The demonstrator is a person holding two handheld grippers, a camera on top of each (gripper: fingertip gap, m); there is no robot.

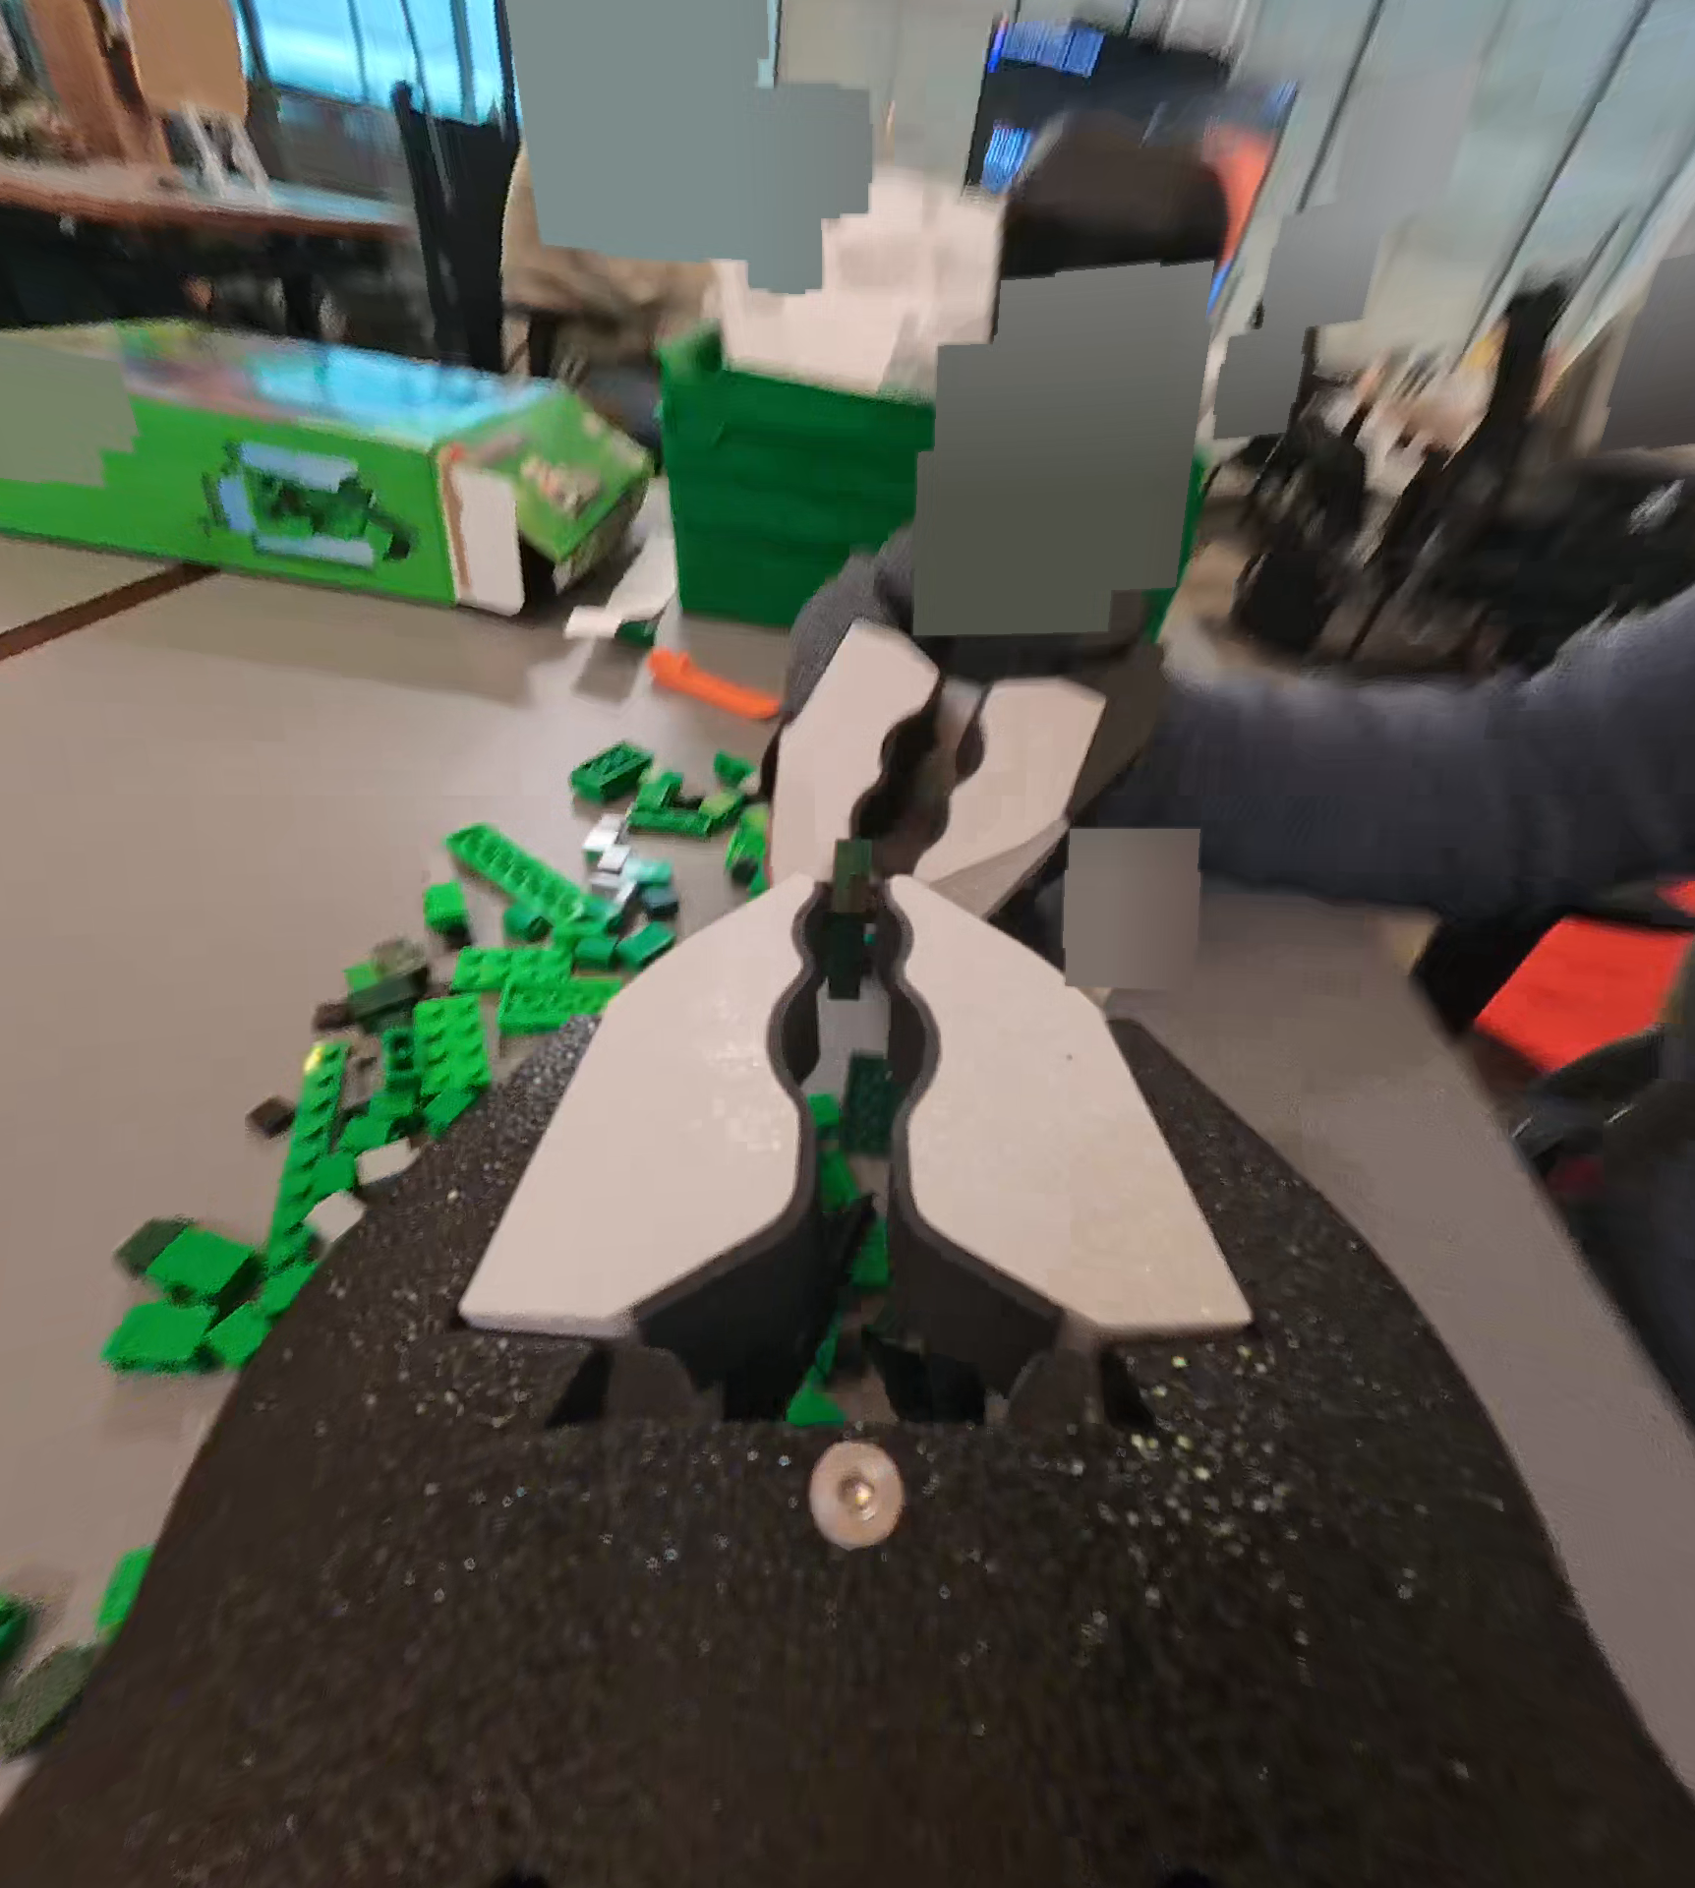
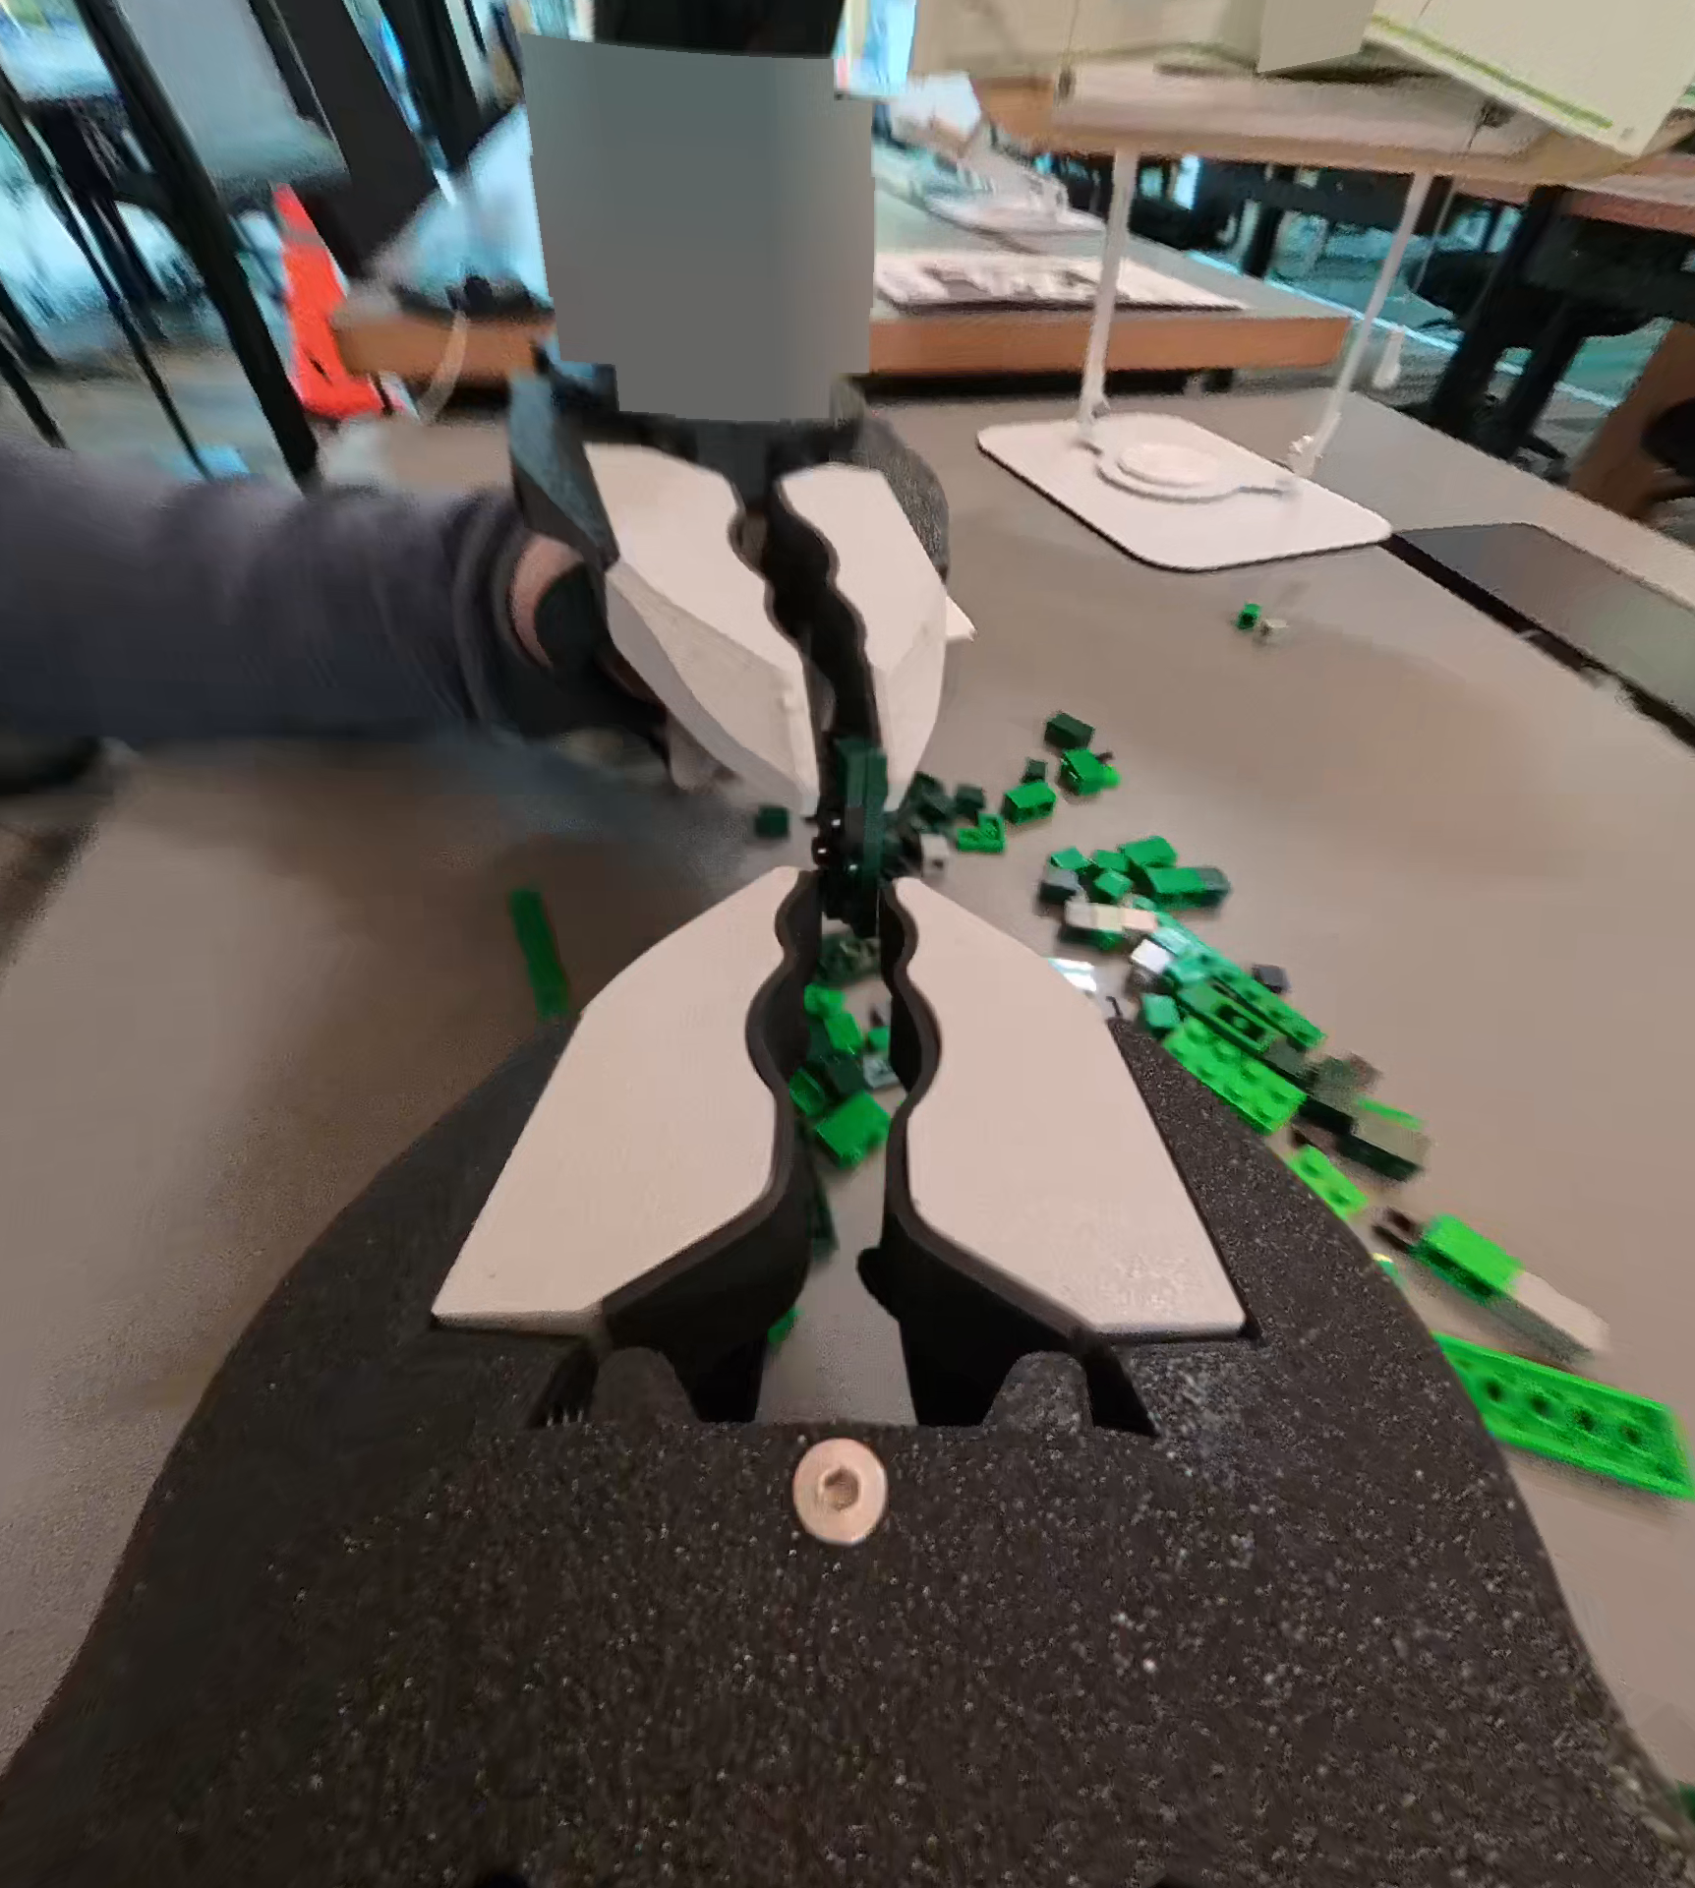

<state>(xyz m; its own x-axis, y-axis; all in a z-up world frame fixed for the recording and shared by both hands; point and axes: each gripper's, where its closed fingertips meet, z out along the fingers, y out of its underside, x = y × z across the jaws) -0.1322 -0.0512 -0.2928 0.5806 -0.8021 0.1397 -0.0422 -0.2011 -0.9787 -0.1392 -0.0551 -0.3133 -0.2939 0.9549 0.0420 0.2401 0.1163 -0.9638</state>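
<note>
My left gripper (image 1: pixel 849 897) is shut on a small dark green brick piece (image 1: pixel 843 945), held upright above the grey table (image 1: pixel 210 817). My right gripper (image 1: pixel 859 843) comes in from the far side and meets it tip to tip. In the right wrist view, my right gripper (image 2: pixel 838 899) is shut on the dark green brick piece (image 2: pixel 859 812), and the left gripper (image 2: pixel 849 756) grips it from the opposite end. Whether this is one piece or two joined ones is unclear. A dark-sleeved arm (image 2: pixel 159 603) holds the left gripper.
Loose green bricks (image 1: pixel 476 1001) lie scattered below and left of the grippers, with more in the right wrist view (image 2: pixel 1221 1022). A green box (image 1: pixel 312 460), green stacked bin (image 1: pixel 782 480) and orange tool (image 1: pixel 711 685) sit behind. A white lamp base (image 2: pixel 1181 490) and a flat green plate (image 2: pixel 1569 1420) lie to the right. Left and right tips are no more than a few centimetres apart. The flat green plate (image 2: pixel 1569 1420) is about 15 cm from my right fingertips. The left camera catches it too, in the left wrist view (image 1: pixel 497 854).
</note>
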